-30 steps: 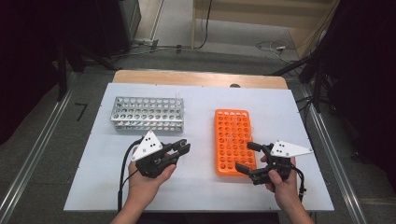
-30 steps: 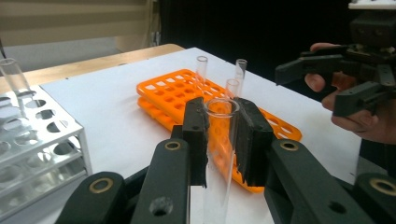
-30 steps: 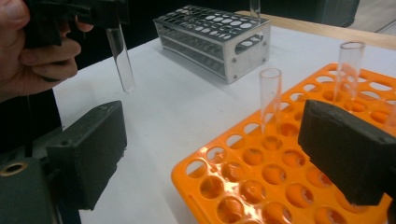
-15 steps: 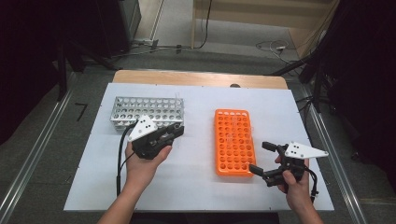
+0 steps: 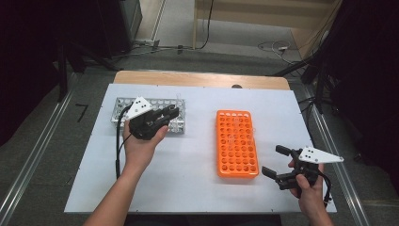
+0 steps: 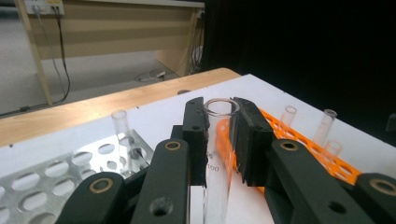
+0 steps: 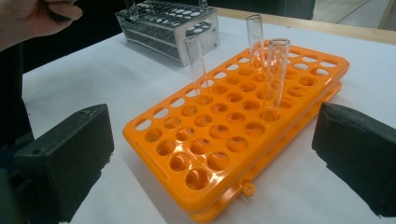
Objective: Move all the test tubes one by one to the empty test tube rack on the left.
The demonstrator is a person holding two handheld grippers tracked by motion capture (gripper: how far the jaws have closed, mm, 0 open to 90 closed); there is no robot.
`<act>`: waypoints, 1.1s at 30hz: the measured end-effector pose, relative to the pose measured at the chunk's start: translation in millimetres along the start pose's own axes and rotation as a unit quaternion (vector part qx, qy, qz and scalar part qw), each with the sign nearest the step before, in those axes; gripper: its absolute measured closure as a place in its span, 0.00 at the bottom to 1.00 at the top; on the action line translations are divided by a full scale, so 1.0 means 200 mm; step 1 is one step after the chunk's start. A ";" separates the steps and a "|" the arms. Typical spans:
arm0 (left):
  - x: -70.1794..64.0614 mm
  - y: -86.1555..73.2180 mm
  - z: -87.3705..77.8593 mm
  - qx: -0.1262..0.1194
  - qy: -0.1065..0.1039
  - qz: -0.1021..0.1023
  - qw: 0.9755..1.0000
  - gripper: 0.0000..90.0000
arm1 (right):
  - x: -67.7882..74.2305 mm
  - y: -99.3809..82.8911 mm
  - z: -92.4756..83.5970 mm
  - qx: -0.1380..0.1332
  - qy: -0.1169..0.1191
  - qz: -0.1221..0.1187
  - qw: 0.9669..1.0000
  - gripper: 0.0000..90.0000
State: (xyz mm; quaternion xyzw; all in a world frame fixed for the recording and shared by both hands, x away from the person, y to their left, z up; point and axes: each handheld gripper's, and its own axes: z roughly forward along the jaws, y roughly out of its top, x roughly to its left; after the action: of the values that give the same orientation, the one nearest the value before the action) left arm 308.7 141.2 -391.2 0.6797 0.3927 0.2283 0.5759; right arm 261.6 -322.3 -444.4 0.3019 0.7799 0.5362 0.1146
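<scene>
My left gripper (image 5: 170, 113) hovers over the right end of the metal tube rack (image 5: 120, 109), shut on a clear glass test tube (image 6: 218, 144) held upright between its jaws (image 6: 219, 112). One more tube (image 6: 120, 128) stands in the metal rack (image 6: 51, 179). The orange tube rack (image 5: 236, 143) lies mid-table with three glass tubes (image 7: 275, 77) standing in its far half. Right of that rack's near end, my right gripper (image 5: 275, 160) stands open, its jaws wide apart and framing the orange rack (image 7: 224, 140) with nothing between them (image 7: 210, 154).
The white tabletop (image 5: 188, 183) ends in a wooden strip (image 5: 202, 79) at the back. A cable (image 5: 116, 150) trails from the left gripper along the forearm. The left hand (image 7: 32, 16) and the metal rack (image 7: 168, 23) appear far off in the right gripper view.
My left gripper has moved away from the person and slightly left, from the table's middle to over the metal rack. My right gripper has drifted right and nearer the front edge, still open.
</scene>
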 end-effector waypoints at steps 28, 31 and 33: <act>0.28 0.12 0.29 -0.002 0.082 0.001 0.997 0.84 | -0.02 -0.02 0.01 -0.002 0.002 0.009 1.000 0.00; 0.31 0.11 0.33 -0.002 0.090 -0.006 0.996 0.84 | -0.02 -0.02 0.01 -0.003 0.003 0.009 1.000 0.00; 0.32 0.10 0.35 0.000 0.094 -0.009 0.996 0.84 | -0.03 -0.02 0.01 -0.003 0.004 0.010 1.000 0.00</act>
State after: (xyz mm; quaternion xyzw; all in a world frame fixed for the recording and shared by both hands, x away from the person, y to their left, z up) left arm 405.1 149.0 -396.6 0.6516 0.4511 0.2859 0.5387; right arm 265.0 -325.5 -449.4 0.3074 0.7758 0.5405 0.1071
